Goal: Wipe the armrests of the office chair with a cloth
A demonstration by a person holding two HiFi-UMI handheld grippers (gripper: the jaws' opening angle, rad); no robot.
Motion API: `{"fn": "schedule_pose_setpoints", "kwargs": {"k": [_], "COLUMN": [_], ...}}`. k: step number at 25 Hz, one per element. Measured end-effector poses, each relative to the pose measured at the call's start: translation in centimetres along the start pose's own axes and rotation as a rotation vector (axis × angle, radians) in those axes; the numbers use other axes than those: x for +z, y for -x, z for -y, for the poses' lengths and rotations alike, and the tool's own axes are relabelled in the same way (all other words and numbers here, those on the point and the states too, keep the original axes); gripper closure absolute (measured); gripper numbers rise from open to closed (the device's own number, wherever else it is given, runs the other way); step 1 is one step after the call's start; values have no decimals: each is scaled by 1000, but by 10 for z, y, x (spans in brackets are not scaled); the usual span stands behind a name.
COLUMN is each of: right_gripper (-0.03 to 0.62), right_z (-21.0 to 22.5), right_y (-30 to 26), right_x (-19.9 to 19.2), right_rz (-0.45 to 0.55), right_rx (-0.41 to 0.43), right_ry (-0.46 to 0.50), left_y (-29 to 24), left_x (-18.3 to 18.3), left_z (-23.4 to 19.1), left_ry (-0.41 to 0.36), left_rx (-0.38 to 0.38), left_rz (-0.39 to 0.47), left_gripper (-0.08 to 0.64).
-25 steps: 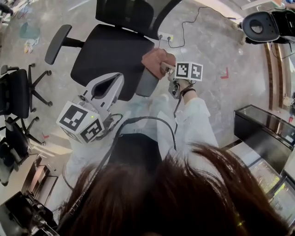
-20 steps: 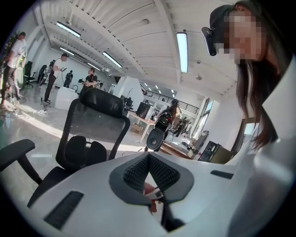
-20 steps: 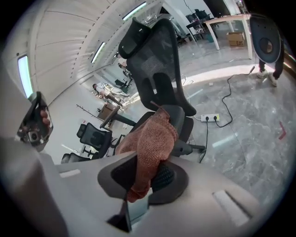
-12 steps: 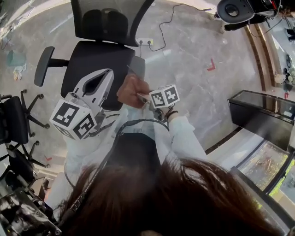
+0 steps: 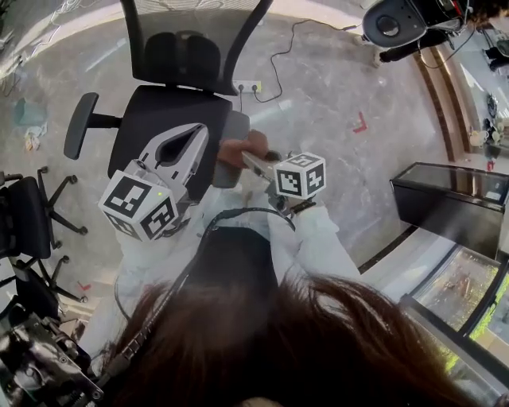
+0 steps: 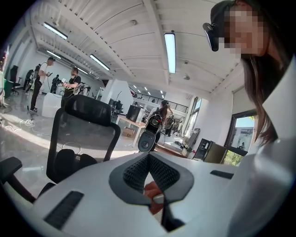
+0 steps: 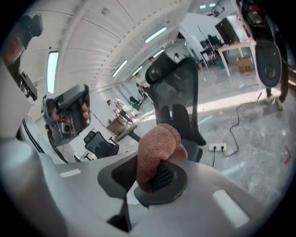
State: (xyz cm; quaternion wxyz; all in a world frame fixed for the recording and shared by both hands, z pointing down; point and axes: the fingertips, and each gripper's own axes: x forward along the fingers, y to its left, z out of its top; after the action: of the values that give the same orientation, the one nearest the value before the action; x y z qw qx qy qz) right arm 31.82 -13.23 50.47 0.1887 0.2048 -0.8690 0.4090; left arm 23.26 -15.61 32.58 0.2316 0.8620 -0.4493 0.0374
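The black office chair (image 5: 171, 111) stands on the marble floor, its left armrest (image 5: 79, 125) sticking out to the left. Its grey right armrest (image 5: 236, 127) lies partly under a rust-orange cloth (image 5: 242, 149). My right gripper (image 5: 256, 161) is shut on that cloth (image 7: 159, 139), which bulges up out of the jaws of the right gripper (image 7: 155, 162) and hangs above the armrest. My left gripper (image 5: 191, 133) hovers over the seat's near edge, jaw tips together and nothing between them. Through the left gripper's (image 6: 148, 156) gap a bit of the cloth (image 6: 151, 189) shows.
Other black chairs (image 5: 32, 191) crowd the left side. A power strip (image 5: 248, 86) with a cable lies on the floor behind the chair. A dark glass cabinet (image 5: 445, 199) stands at the right, a black machine (image 5: 394, 22) at top right. People (image 6: 39, 85) stand far off.
My right gripper has lifted the cloth off the far end of the right armrest and drawn it back toward me. The left gripper has risen a little beside it.
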Motion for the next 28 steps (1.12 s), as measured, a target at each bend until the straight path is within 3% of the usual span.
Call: {"fn": "schedule_pose_setpoints", "kwargs": {"k": [6,12,15,28], "right_gripper": [551,551,551,554], "right_z": [-54,-95,-103,-98], "right_y": [67,112,111,133], "right_x": [118,157,156,145], "right_rz": [333,553,585,634], "right_rx": [-95,-210,-277,-299], "right_ry": [238,409,448,418], "left_y": [2,7,9,-3], "left_x": [27,37,40,32], "left_z": [14,25,21,38], "left_ry": [-42,-50,-53,-81], "left_rx": [27,94,101,61], "left_rz": [83,162,167,140], "left_gripper": [557,557,557,557]}}
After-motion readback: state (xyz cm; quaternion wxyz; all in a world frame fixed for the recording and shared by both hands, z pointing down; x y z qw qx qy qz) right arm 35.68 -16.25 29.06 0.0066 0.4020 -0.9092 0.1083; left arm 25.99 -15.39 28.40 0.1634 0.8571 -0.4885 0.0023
